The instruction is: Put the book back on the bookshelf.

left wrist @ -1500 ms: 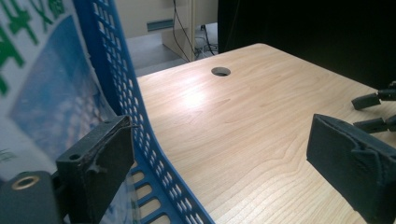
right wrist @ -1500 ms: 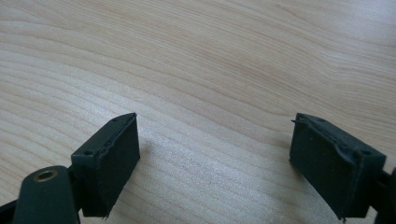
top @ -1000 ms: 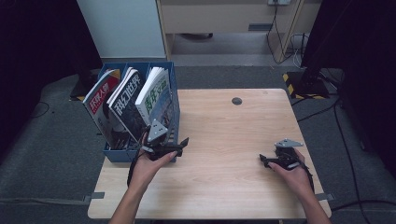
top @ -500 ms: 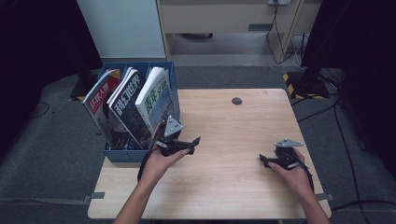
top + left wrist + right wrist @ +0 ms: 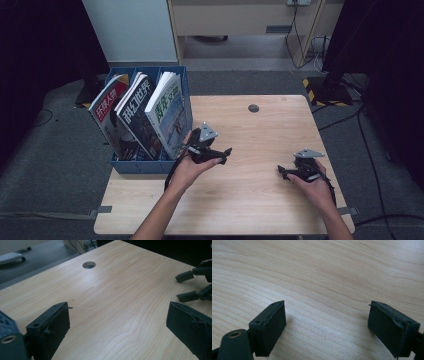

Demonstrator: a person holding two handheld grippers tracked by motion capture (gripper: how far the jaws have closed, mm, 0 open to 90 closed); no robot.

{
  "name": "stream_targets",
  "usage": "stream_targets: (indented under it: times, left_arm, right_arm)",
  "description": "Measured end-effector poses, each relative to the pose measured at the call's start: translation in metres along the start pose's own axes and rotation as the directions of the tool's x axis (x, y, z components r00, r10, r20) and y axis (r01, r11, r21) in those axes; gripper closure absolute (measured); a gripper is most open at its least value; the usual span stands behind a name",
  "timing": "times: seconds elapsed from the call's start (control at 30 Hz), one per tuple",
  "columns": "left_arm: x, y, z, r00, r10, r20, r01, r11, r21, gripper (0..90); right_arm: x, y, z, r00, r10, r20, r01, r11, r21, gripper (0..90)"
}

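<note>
Tabletop (image 5: 260,200): pale wood, under both grippers; bare grain lay between the jaws in the left gripper view and in the right gripper view.

File box (image 5: 145,165): blue, with three compartments, at the tabletop's left edge, just to the left of the left gripper and well apart from the right gripper.

Magazines: three stood tilted in the file box, one per compartment. The green-titled magazine (image 5: 167,112) was the one nearest the left gripper, its lower edge just beside the hand; the dark-covered magazine (image 5: 135,117) stood one compartment farther away, and the red-covered magazine (image 5: 107,107) farthest.

Left gripper (image 5: 224,154): held in the left hand (image 5: 192,167) over the tabletop, jaws released and spread wide, nothing between them. In the left gripper view its jaws framed bare wood, with the right gripper's jaw tips visible beyond them at the upper right.

Right gripper (image 5: 283,172): held in the right hand (image 5: 312,182) low over the tabletop's right side, well apart from the left gripper, jaws released and wide apart, nothing between them; its jaws pointed towards the left gripper.

Cable hole (image 5: 253,108): a round opening in the tabletop, beyond both grippers towards the far edge, closer to the left gripper.
</note>
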State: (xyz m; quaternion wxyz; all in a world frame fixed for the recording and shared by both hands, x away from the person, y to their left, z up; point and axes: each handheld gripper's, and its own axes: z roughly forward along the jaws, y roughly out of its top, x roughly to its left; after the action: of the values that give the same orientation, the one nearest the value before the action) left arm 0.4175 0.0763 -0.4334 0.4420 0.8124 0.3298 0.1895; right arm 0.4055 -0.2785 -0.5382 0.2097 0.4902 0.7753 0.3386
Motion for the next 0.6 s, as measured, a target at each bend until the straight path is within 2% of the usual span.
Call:
stream_targets:
  times: [0.37,0.6]
  left_arm:
    - [-0.014,-0.01,0.031,0.9993,-0.002,0.039,-0.001,0.9981,0.062,4.3]
    - [-0.024,-0.022,0.054,0.9981,-0.004,0.062,-0.003,0.9938,0.111,4.3]
  right_arm:
    - [0.0,0.0,0.0,1.0,0.001,0.001,-0.001,1.0,0.0,15.1]
    - [0.0,0.0,0.0,1.0,0.001,0.0,-0.001,1.0,0.0,15.1]
